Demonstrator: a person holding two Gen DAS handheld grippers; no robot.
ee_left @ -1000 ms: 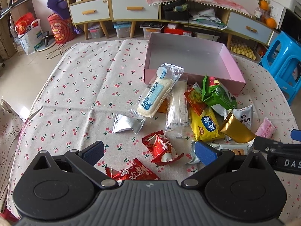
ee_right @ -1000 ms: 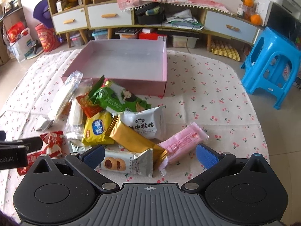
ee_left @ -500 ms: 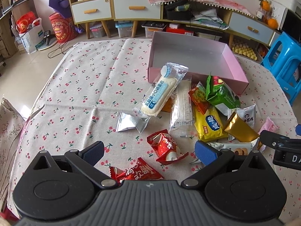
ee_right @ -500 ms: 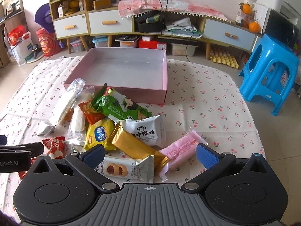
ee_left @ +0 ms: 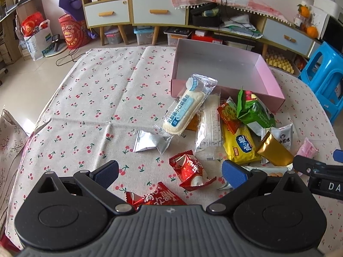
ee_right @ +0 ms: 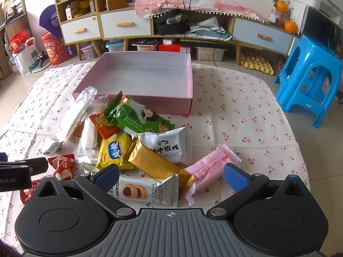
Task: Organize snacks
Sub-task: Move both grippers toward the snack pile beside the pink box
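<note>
Both the left claw [ee_left: 170, 170] and right claw [ee_right: 170, 174] hang spread wide and empty above the desk [ee_left: 90, 98], snack packets [ee_right: 137, 141] heaped at twelve o'clock before the pink box [ee_right: 148, 100].

Snack pile [ee_right: 137, 141] before empty pink box [ee_right: 137, 98], on cherry-print tablecloth [ee_right: 246, 111]

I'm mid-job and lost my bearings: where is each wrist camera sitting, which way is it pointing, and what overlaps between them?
Left wrist: behind the open left tool, looking across the table's left side toward the pink box; the right tool shows at right.
Right wrist: behind the open right tool, facing the box head-on; the left tool shows at left.
Shared: box, yellow packet, gold bar.
</note>
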